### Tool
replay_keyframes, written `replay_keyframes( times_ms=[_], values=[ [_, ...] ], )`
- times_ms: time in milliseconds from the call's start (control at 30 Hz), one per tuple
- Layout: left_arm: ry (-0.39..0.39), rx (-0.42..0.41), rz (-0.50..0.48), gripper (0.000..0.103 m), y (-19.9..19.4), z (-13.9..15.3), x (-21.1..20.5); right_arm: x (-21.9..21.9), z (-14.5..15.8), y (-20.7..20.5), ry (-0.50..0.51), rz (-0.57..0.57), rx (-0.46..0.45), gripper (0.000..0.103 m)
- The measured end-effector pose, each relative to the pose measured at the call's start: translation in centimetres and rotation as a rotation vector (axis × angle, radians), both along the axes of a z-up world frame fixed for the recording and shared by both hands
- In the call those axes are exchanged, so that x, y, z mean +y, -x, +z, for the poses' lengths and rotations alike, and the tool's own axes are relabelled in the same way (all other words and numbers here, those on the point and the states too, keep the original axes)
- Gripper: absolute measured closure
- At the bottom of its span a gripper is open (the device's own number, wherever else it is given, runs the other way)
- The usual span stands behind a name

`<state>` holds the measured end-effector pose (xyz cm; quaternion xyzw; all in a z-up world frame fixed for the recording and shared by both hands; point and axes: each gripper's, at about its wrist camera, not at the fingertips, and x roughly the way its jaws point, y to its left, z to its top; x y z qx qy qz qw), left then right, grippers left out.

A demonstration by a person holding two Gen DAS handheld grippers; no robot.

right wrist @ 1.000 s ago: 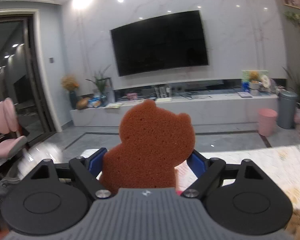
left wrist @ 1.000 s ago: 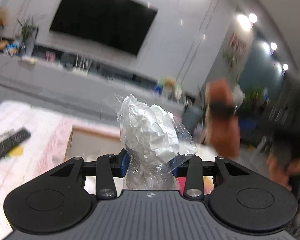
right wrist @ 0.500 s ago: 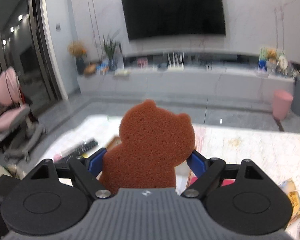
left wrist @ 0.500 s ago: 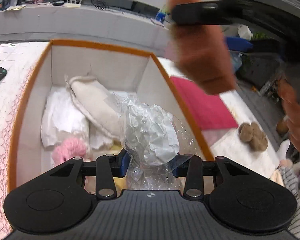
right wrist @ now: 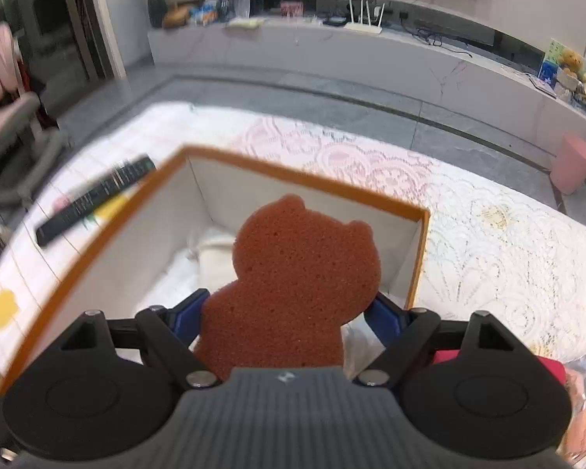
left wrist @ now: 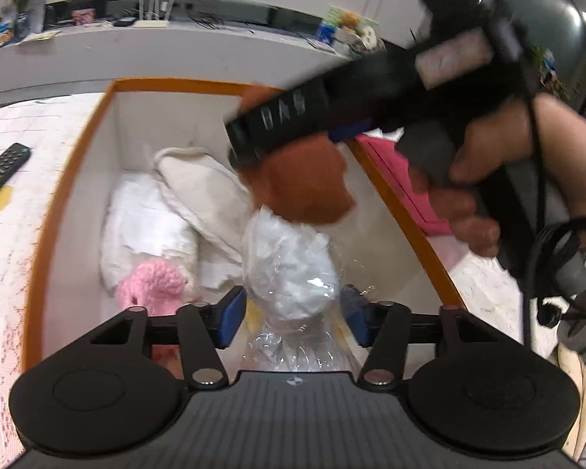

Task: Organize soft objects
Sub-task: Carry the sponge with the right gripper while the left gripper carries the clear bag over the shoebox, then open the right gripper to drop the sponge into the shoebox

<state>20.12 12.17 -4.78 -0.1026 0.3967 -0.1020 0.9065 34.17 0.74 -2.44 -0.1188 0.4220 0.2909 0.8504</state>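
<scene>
Left hand-held gripper [left wrist: 293, 312] sits above the near end of the box [left wrist: 43, 234], fingers spread a little wider than the plastic-wrapped white bundle [left wrist: 293, 269] between them; contact with the pads cannot be told. Right hand-held gripper [right wrist: 289, 312] is closed on the brown bear-shaped sponge [right wrist: 297, 273], held over the box just above the bundle. Inside the box lie white cloths [left wrist: 144, 230] and a pink knitted piece [left wrist: 152, 285]; a remote [right wrist: 93, 199] lies on the desk [right wrist: 488, 242] left of the box.

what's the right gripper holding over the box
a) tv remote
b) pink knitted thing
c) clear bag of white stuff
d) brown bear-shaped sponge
d: the right gripper is shut on the brown bear-shaped sponge, held over the orange-rimmed box.
</scene>
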Motion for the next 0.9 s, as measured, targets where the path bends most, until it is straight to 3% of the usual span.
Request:
replay_keyframes(
  times_ms=[100,267,700,900],
  values=[
    [0.015,-0.024,0.043,0.02,0.6,0.2,0.7,0.8,-1.0,-0.1,0.046,0.014,0.0,0.02],
    [0.017,-0.074,0.13,0.015,1.8,1.0,1.8,2.8,-1.8,-0.5,0.115,0.032,0.001,0.019],
    [0.04,-0.093,0.13,0.021,2.9,1.2,2.6,5.6,-3.8,-1.7,0.249,0.067,0.05,0.019],
    [0.054,-0.095,0.12,0.022,3.3,1.3,2.8,6.1,-4.1,-1.4,0.315,0.071,0.007,0.014]
  ],
)
